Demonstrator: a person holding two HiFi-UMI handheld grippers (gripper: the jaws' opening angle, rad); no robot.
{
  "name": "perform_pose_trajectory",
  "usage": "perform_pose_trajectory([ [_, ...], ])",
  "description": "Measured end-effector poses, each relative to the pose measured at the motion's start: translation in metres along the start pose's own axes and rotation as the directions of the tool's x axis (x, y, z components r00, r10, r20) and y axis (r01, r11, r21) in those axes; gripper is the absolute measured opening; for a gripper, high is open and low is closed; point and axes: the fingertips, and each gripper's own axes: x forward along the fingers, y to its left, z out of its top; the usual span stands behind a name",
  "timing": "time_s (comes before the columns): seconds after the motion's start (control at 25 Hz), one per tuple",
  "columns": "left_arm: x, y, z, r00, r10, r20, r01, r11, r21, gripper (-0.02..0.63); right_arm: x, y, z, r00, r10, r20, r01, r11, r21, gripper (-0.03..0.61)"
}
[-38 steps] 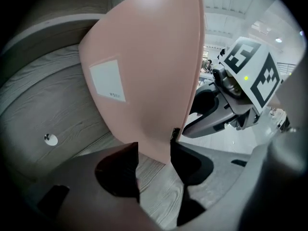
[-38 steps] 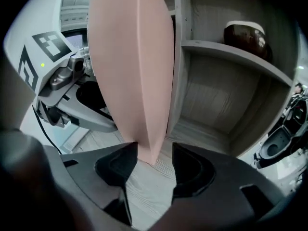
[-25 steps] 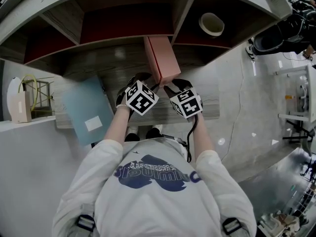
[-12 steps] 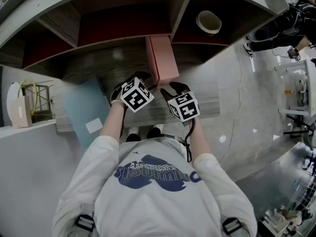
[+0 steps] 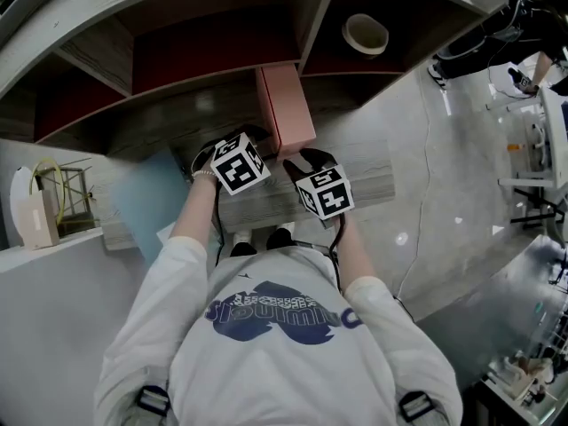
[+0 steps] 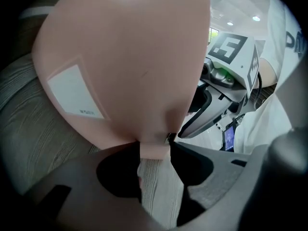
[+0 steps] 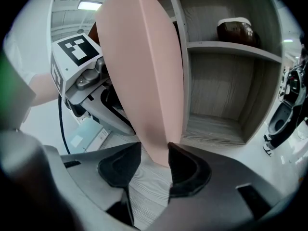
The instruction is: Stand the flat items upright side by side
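Left hand-held gripper (image 6: 154, 150) rolled; both clamp pink folder (image 5: 289, 106), right one's (image 7: 154, 153) jaws widening

I see the tall pink flat folder (image 5: 286, 109) standing on the grey wood-grain desk (image 5: 373, 171), just left of the shelf's upright wooden divider (image 5: 319, 20). The bay left of it (image 5: 191, 109) has free room. A pale blue flat folder (image 5: 142, 204) covers the desk's left end. A tape roll (image 5: 366, 34) sits in the upper right cubby.

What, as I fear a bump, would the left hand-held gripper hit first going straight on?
The pink folder that the left hand-held gripper clamps; beyond, probably the wooden desktop, though depth is unclear.
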Motion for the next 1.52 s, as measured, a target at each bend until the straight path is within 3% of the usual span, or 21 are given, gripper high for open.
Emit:
perform_pose_trajectory([
  [0.32, 0.000, 0.000, -0.001, 0.999, -0.052, -0.004, 0.052, 0.997, 0.059, 0.190, 0.001, 0.003, 0.000, 0.999, -0.049, 0.009, 0.049, 0.997, 0.061, 0.178],
  [0.56, -0.001, 0.001, -0.002, 0.998, -0.046, 0.033, 0.045, 0.999, 0.029, 0.190, 0.001, -0.002, -0.001, 0.997, -0.078, 0.000, 0.078, 0.996, 0.052, 0.178],
  [0.76, -0.029, 0.008, -0.008, 0.992, 0.030, 0.123, -0.016, 0.994, -0.110, 0.192, -0.023, -0.003, -0.004, 0.989, -0.139, 0.042, 0.132, 0.982, 0.139, 0.199],
  [0.92, -0.072, 0.001, -0.033, 0.977, 0.112, 0.183, -0.061, 0.963, -0.261, 0.192, -0.051, 0.015, -0.018, 0.981, -0.170, 0.097, 0.139, 0.954, 0.266, 0.206],
  [1.04, -0.117, -0.020, -0.068, 0.954, 0.184, 0.237, -0.072, 0.908, -0.414, 0.192, -0.073, 0.045, -0.029, 0.977, -0.164, 0.136, 0.112, 0.938, 0.328, 0.206],
  [1.2, -0.173, -0.065, -0.129, 0.922, 0.253, 0.293, -0.034, 0.807, -0.590, 0.192, -0.093, 0.091, -0.043, 0.979, -0.129, 0.160, 0.068, 0.938, 0.340, 0.206],
  [1.4, -0.223, -0.140, -0.209, 0.908, 0.356, 0.221, -0.091, 0.684, -0.724, 0.192, -0.106, 0.151, -0.065, 0.987, -0.015, 0.160, -0.040, 0.941, 0.337, 0.209],
  [1.52, -0.242, -0.181, -0.249, 0.880, 0.447, 0.159, -0.145, 0.572, -0.807, 0.192, -0.107, 0.186, -0.073, 0.986, 0.078, 0.146, -0.118, 0.951, 0.287, 0.212],
])
